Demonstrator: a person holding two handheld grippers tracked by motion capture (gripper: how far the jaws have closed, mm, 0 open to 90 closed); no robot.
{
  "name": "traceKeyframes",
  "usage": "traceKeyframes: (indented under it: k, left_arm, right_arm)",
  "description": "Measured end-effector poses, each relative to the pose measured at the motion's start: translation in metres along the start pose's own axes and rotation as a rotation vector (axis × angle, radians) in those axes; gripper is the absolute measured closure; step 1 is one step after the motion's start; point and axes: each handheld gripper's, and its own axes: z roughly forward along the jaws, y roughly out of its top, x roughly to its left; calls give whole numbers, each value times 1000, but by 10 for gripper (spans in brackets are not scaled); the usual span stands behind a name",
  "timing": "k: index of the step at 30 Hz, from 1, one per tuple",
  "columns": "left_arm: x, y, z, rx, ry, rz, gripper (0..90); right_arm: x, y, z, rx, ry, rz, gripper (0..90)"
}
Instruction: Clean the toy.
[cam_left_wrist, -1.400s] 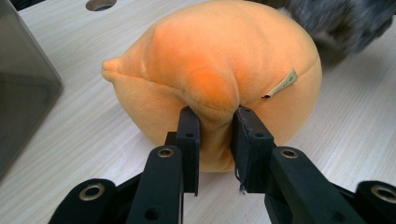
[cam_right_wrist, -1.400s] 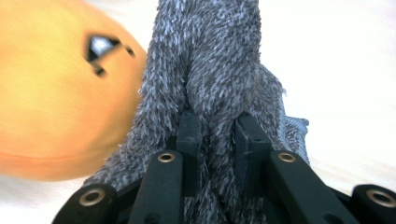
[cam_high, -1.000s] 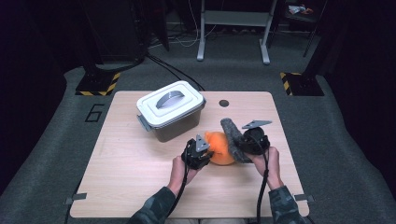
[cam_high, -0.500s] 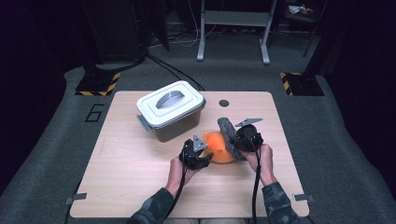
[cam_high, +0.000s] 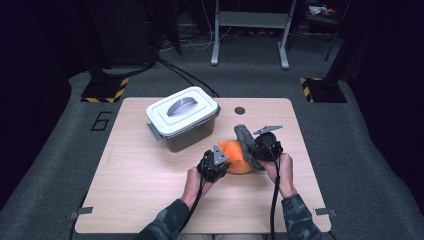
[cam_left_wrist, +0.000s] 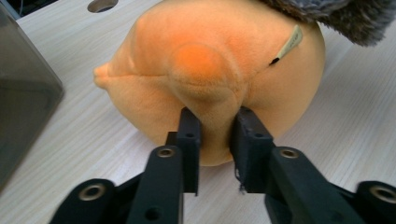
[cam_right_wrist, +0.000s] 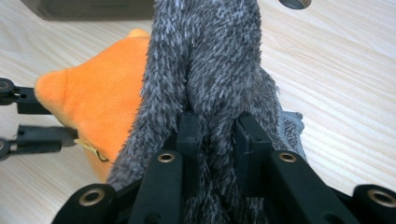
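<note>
High view: your left gripper (cam_high: 216, 162) is pinching a fold of the orange plush (cam_high: 235, 156), its jaws having just closed on the fabric, and your right gripper (cam_high: 260, 150) is clenched on the grey furry part (cam_high: 246, 140) draped over it. The toy sits right of the desk's (cam_high: 150, 200) middle, nearer the front edge than the lidded box (cam_high: 182, 117) behind it. It looks light and very soft, so expect it to squash and stretch; grip deep into a seam or bulge, not loose pile, which may slip.
</note>
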Motion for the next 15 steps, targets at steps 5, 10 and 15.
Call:
traceKeyframes:
  k: [5,10,15]
  left_arm:
    - [3,5,-3,-5,-34,-39,803]
    - [5,10,-5,-3,-70,-90,808]
    - [7,14,-8,-6,-107,-143,808]
  right_arm:
    - [1,0,-12,-22,-11,-1,741]
    - [8,4,-28,-60,-6,-17,741]
    - [21,9,-40,-81,9,-56,740]
